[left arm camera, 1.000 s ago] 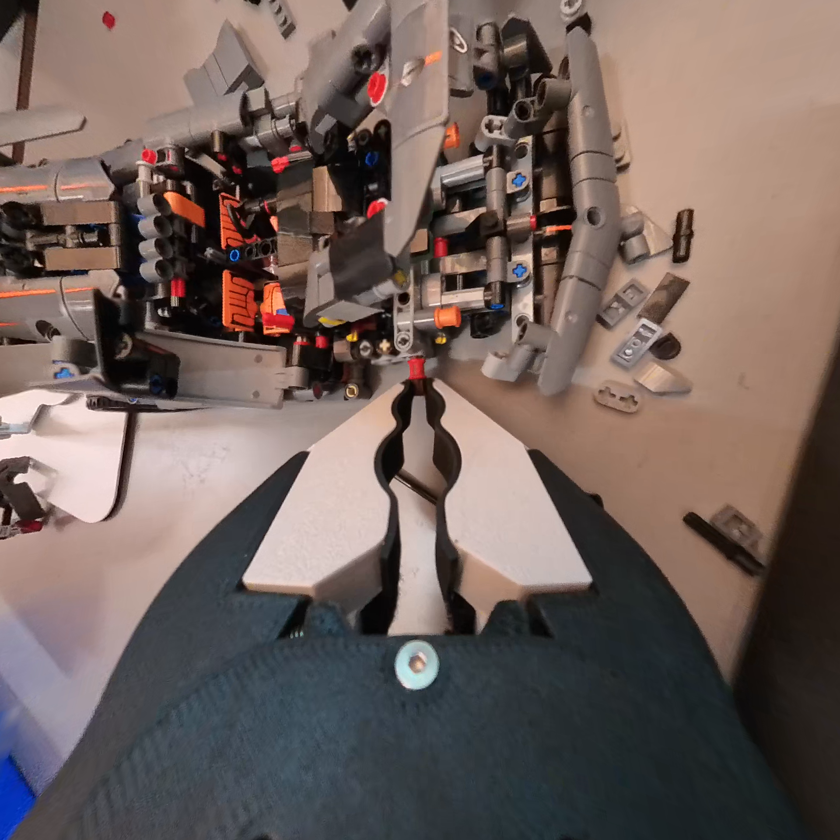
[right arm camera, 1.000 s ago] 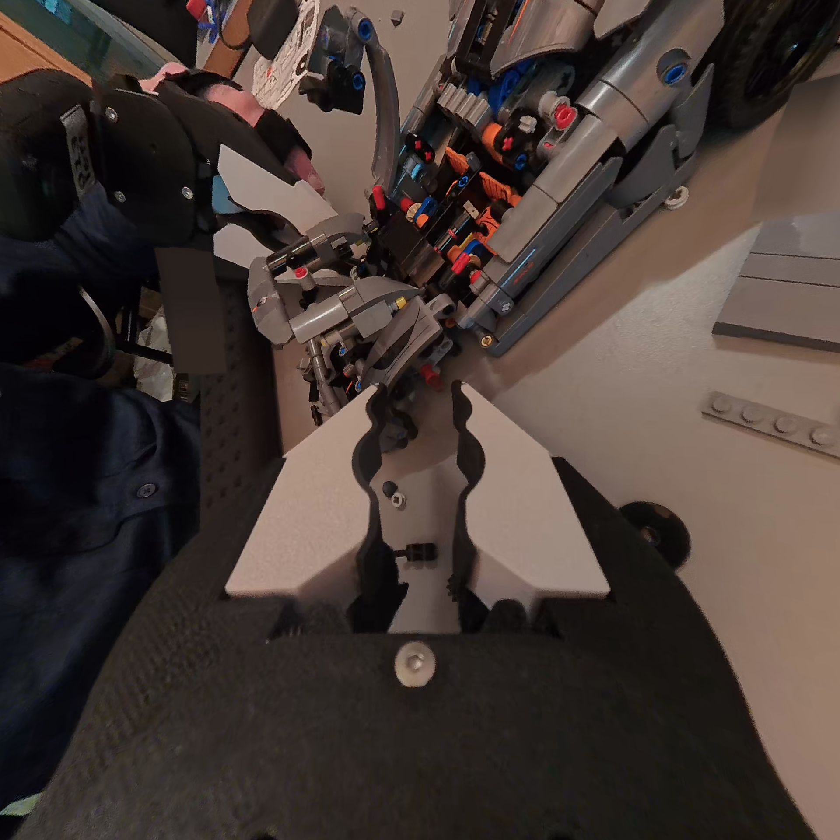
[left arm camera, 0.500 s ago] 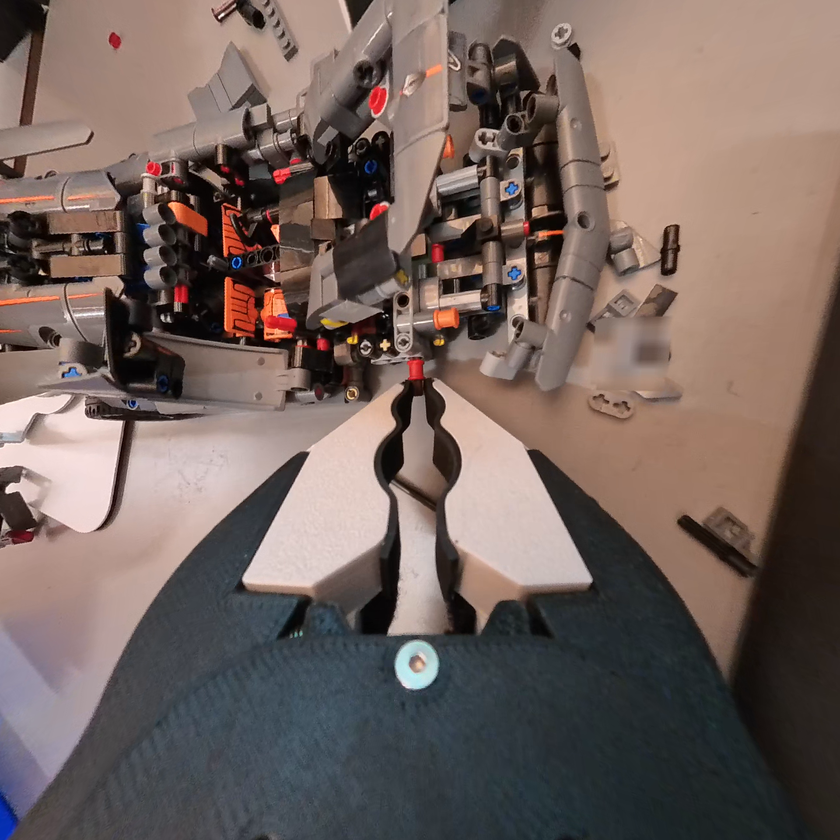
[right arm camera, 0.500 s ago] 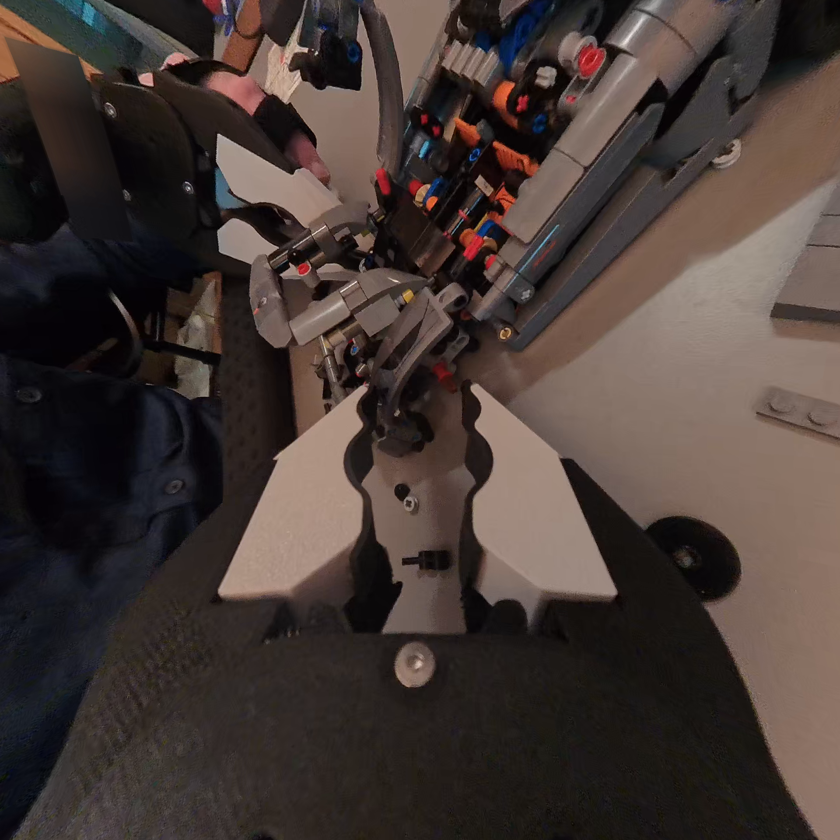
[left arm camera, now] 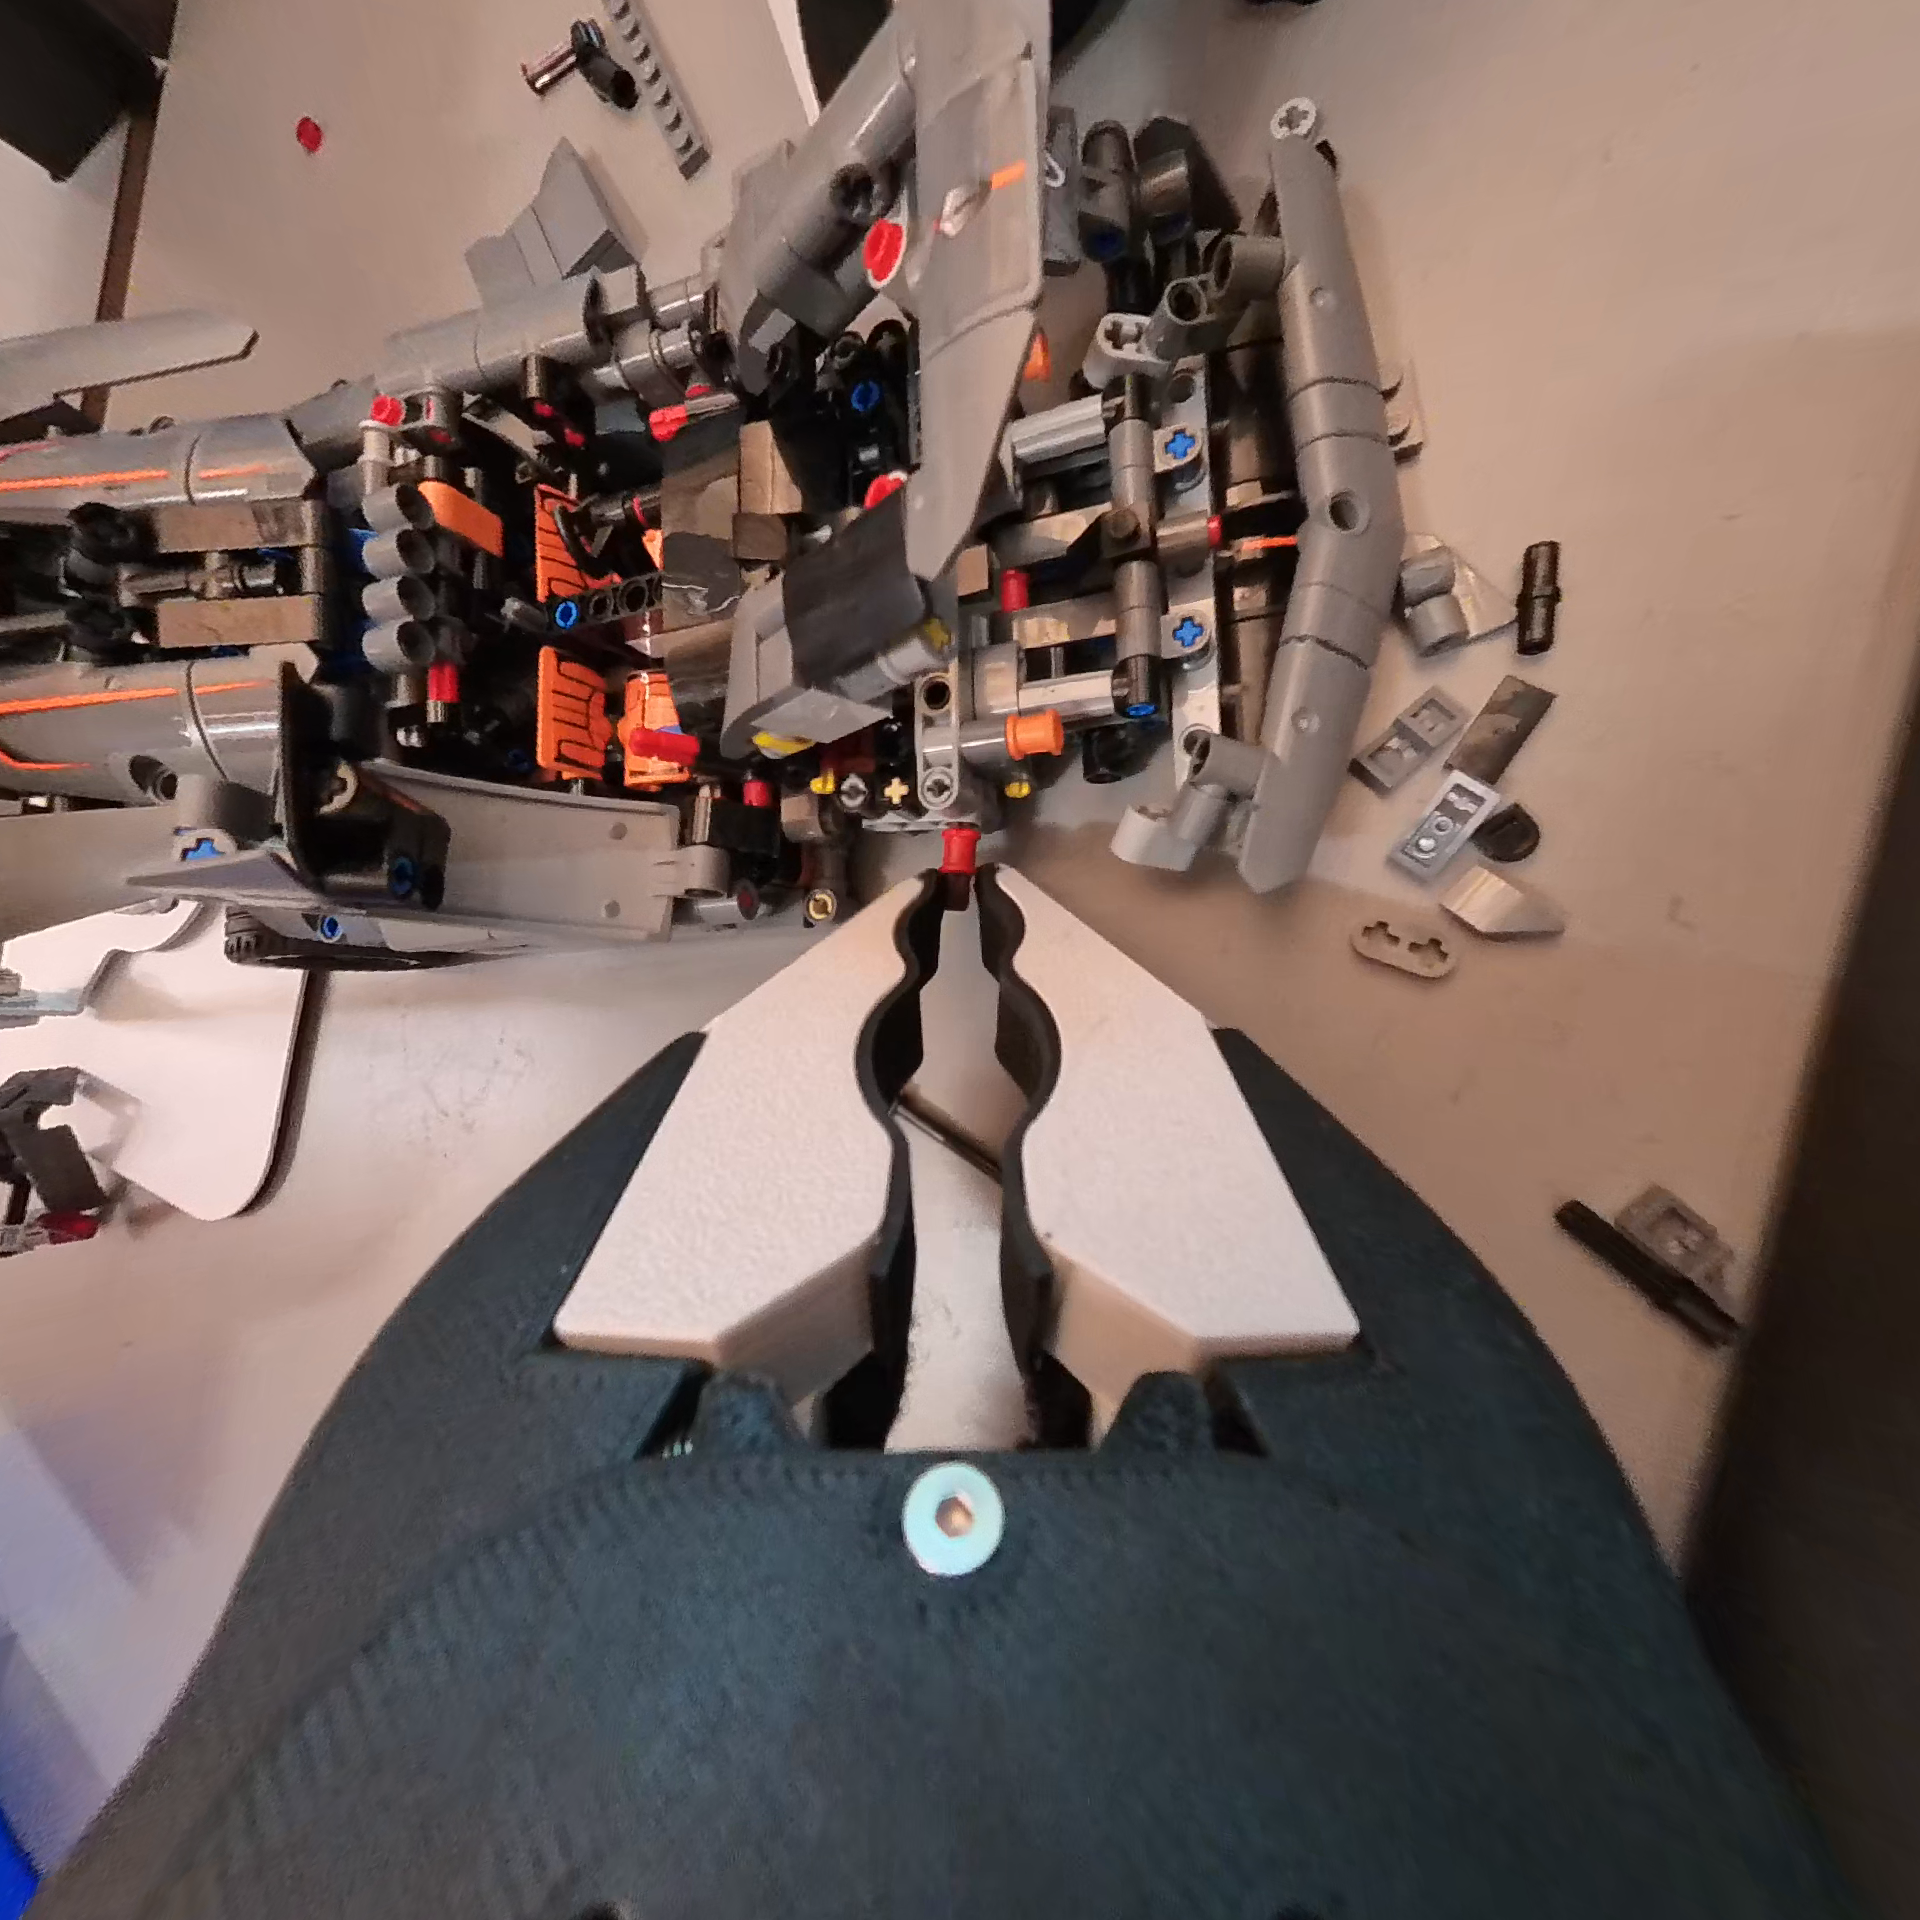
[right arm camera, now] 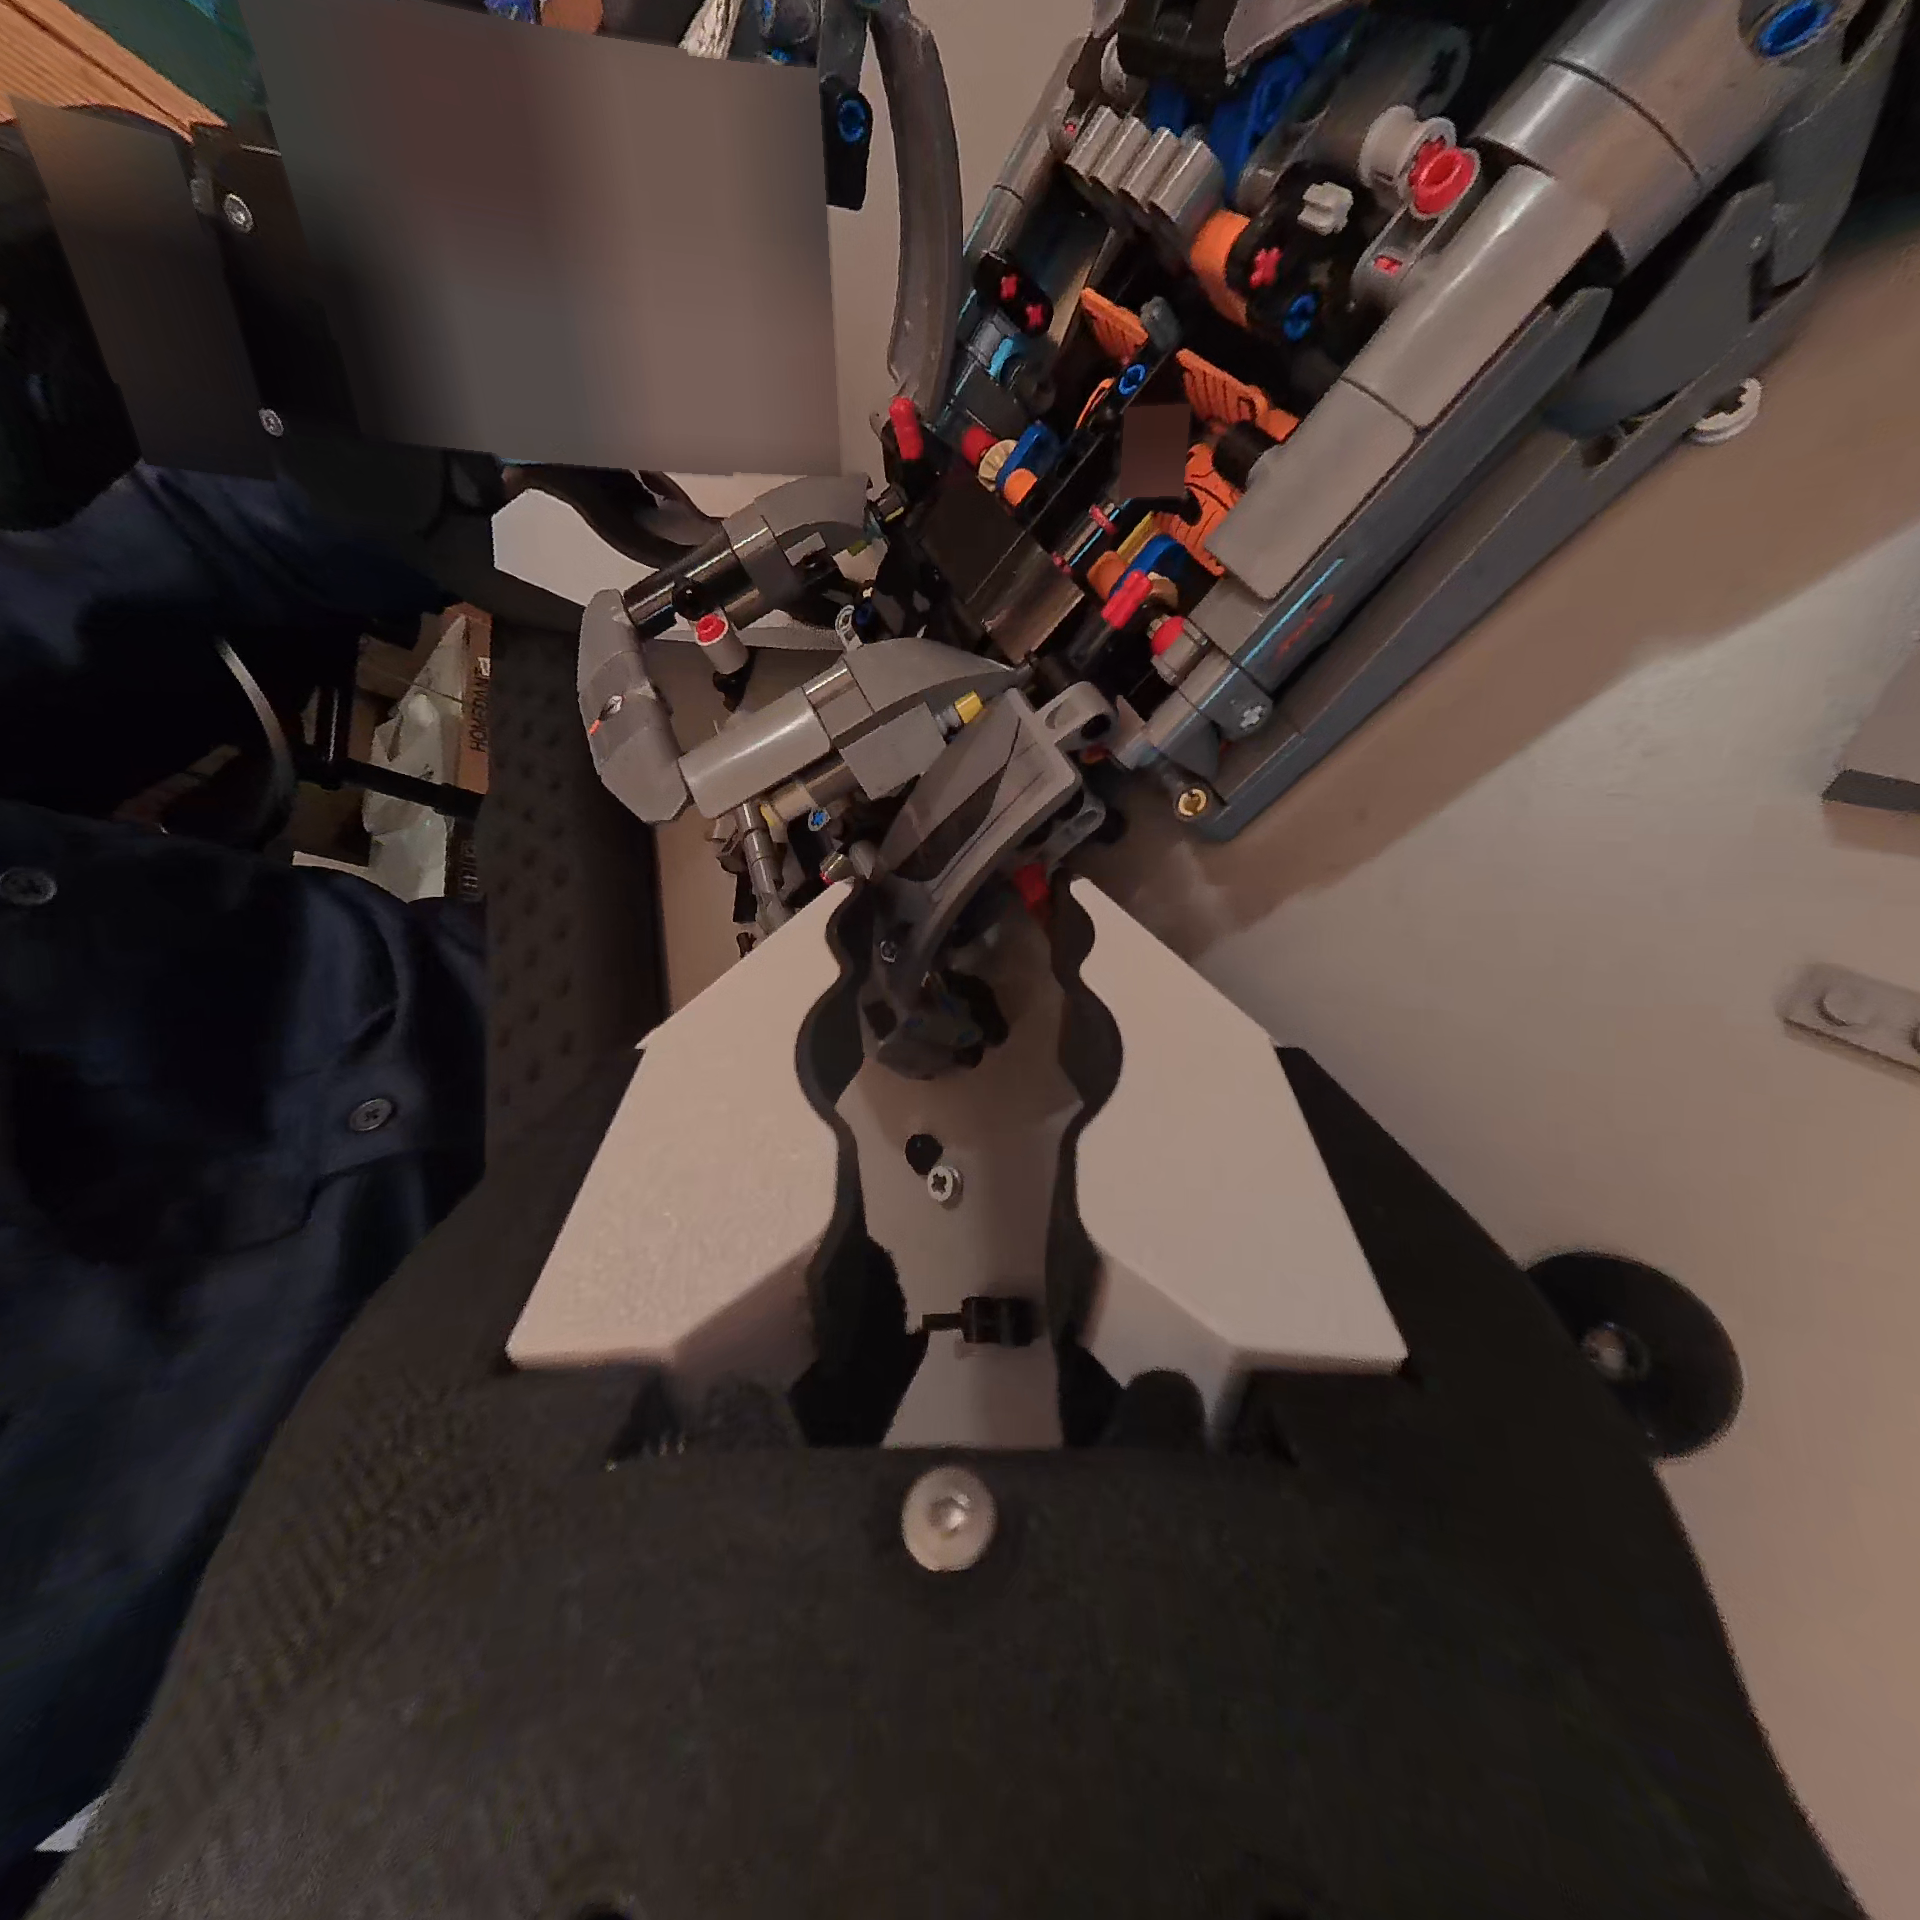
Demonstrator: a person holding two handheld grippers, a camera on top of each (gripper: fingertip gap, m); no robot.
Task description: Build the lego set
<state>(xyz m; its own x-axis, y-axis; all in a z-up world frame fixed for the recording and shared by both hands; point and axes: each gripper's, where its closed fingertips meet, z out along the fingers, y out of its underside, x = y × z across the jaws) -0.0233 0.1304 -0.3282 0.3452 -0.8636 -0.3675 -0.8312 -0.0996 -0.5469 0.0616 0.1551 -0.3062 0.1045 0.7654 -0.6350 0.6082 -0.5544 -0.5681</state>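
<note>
A large grey, black and orange Lego model (left arm camera: 790,540) lies on the pale table and also fills the upper part of the right wrist view (right arm camera: 1299,436). My left gripper (left arm camera: 958,878) is shut on a small red pin (left arm camera: 956,847) that sticks out of the model's near edge. My right gripper (right arm camera: 951,914) is open, its fingers on either side of a dark grey curved panel (right arm camera: 966,821) at the model's end. I cannot tell whether the pads touch it.
Loose small grey and black pieces (left arm camera: 1455,769) lie right of the model. A black axle with a grey plate (left arm camera: 1652,1262) lies near the table's right edge. A black wheel (right arm camera: 1631,1351) and a grey studded plate (right arm camera: 1860,1013) lie at the right. A person's dark sleeve (right arm camera: 208,1039) is at the left. The gap from one gripper's tips to the other's is roughly 10 centimetres.
My right gripper has moved forward so the dark grey panel now sits between its fingers. My left gripper has kept its hold on the red pin, and its view has shifted slightly.
</note>
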